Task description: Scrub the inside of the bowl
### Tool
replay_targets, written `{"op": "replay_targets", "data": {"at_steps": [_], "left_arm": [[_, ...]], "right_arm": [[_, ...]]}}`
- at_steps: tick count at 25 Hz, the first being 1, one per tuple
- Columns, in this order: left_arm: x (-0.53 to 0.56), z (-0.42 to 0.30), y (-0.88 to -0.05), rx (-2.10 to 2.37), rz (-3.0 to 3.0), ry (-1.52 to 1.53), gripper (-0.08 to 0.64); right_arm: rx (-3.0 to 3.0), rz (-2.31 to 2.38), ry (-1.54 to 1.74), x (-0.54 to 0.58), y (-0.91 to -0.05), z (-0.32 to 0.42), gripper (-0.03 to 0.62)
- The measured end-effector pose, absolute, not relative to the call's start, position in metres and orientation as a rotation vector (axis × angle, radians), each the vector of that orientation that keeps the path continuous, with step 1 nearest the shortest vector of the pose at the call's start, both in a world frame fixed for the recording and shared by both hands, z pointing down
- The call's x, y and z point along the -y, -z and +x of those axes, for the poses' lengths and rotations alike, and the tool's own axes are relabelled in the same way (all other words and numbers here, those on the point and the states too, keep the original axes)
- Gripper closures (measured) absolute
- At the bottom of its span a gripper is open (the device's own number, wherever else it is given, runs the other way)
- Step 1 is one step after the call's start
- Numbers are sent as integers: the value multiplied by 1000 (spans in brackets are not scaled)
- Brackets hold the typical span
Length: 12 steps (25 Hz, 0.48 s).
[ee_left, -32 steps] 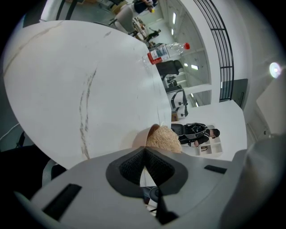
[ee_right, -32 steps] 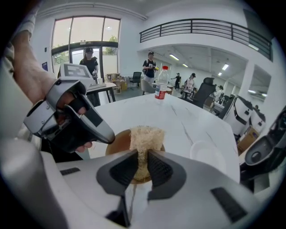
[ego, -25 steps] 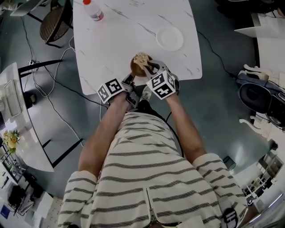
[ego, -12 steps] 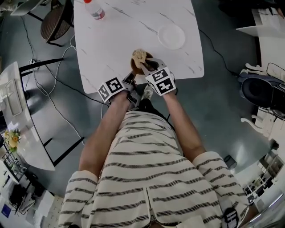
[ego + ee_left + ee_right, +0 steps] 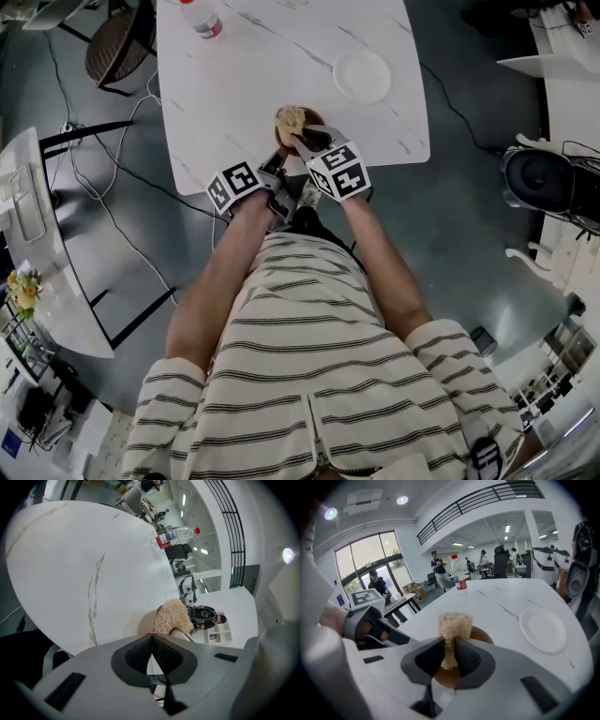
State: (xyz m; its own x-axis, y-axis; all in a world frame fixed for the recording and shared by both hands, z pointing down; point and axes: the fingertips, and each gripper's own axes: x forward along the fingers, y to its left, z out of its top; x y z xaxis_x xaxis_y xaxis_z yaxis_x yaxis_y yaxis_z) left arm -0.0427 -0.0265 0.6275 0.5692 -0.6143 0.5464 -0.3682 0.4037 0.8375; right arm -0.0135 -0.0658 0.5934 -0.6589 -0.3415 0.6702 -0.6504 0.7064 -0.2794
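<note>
A brown bowl [image 5: 283,140] stands near the front edge of the white marble table [image 5: 234,94]. A beige fibrous scrubber [image 5: 291,118] sits in it. My right gripper [image 5: 305,141] is shut on the scrubber [image 5: 453,625], which pokes up between the jaws over the bowl's brown inside [image 5: 480,634]. My left gripper [image 5: 277,161] is at the bowl's near left side. In the left gripper view its jaws [image 5: 151,648] are closed together at the bowl's rim [image 5: 146,623], with the scrubber [image 5: 171,618] just beyond.
A white plate [image 5: 361,75] lies on the table to the right of the bowl, also seen in the right gripper view [image 5: 543,629]. A red-capped water bottle [image 5: 199,17] stands at the far left edge. Cables and a chair lie on the floor to the left.
My right gripper has shifted a little to the left with the scrubber in the bowl. The left gripper has stayed at the bowl's rim.
</note>
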Motion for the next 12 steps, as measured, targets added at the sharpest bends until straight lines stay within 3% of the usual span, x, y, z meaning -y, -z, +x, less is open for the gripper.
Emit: {"op": "replay_targets", "data": {"at_steps": [12], "left_arm": [[27,-42,-628,1010,1179,212,552]], "right_arm": [[2314,673,-673,54,-592,-9,523]]}}
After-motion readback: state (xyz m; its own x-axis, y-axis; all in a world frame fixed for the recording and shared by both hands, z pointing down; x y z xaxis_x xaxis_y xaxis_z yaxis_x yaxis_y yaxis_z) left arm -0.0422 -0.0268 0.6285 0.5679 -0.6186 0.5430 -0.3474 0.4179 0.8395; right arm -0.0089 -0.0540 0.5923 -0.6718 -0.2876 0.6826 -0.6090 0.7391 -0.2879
